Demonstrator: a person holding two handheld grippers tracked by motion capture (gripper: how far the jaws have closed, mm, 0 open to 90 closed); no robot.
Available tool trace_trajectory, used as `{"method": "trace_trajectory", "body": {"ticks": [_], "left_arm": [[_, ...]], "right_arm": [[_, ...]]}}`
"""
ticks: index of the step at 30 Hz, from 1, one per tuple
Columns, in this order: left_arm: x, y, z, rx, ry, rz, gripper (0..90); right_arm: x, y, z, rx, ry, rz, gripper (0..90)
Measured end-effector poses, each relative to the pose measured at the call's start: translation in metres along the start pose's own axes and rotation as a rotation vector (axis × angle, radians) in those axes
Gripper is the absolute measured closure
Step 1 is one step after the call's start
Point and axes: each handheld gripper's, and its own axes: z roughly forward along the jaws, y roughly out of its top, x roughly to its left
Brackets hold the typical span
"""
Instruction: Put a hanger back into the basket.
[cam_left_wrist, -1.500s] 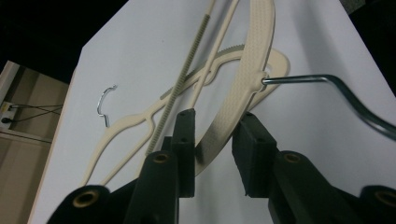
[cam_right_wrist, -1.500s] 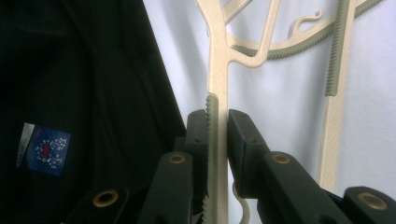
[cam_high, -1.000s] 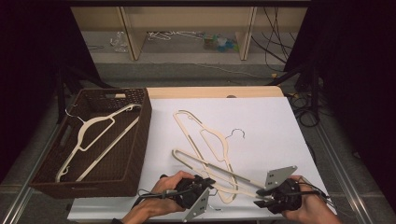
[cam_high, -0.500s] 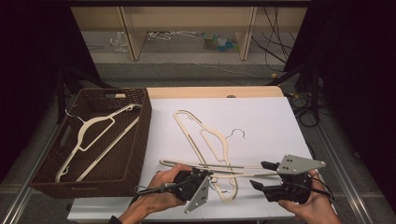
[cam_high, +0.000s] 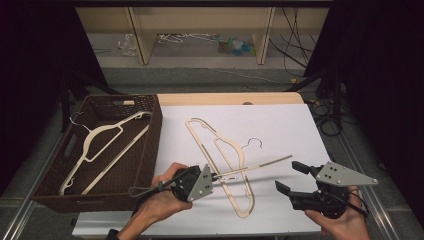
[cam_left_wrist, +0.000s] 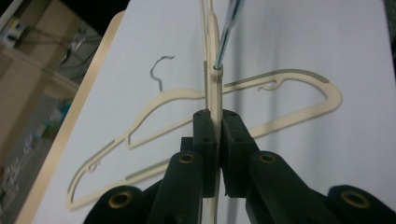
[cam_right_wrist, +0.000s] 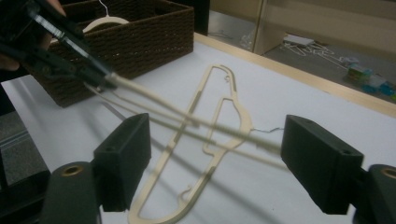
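My left gripper is shut on one end of a thin cream hanger, which it holds edge-up above the white table top, pointing right. Seen edge-on in the left gripper view, that hanger sits between the closed pads of my left gripper. My right gripper stands open at the hanger's far end. Its jaws have just been opening. The hanger's bars cross the gap of my right gripper untouched. A second cream hanger lies flat underneath.
A dark woven basket stands at the table's left, and one more cream hanger lies in it. The table's wooden far edge is beyond the white sheet. Shelves and loose items are on the floor behind.
Both hands have risen. The right gripper's jaws spread and let go of the hanger's end. The left gripper has lifted the hanger clear of the table.
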Motion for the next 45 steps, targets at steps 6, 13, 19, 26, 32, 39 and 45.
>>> {"method": "trace_trajectory", "body": {"ticks": [6,13,19,26,32,39,45], "left_arm": [[0.021,-0.009,-0.016,-0.049,0.002,-0.171,85.6],[0.031,-0.014,-0.025,-0.080,-0.029,-0.280,85.6],[0.043,-0.017,-0.040,-0.177,-0.063,-0.432,85.7],[0.056,-0.018,-0.064,-0.251,-0.082,-0.518,85.7],[0.071,-0.016,-0.089,-0.291,-0.075,-0.577,85.7],[0.100,-0.017,-0.130,-0.325,-0.051,-0.640,85.7],[0.127,-0.029,-0.153,-0.340,-0.019,-0.614,85.7]], "right_arm": [[0.002,-0.021,0.005,0.014,0.009,0.033,22.6],[0.001,-0.034,0.013,0.035,0.016,0.043,22.5],[0.003,-0.039,0.018,0.056,0.022,0.034,23.0],[0.005,-0.044,0.023,0.065,0.031,0.035,23.0],[0.007,-0.048,0.028,0.094,0.043,0.040,23.0],[0.007,-0.051,0.031,0.104,0.047,0.025,22.8],[0.009,-0.053,0.033,0.119,0.060,0.016,23.0]]}}
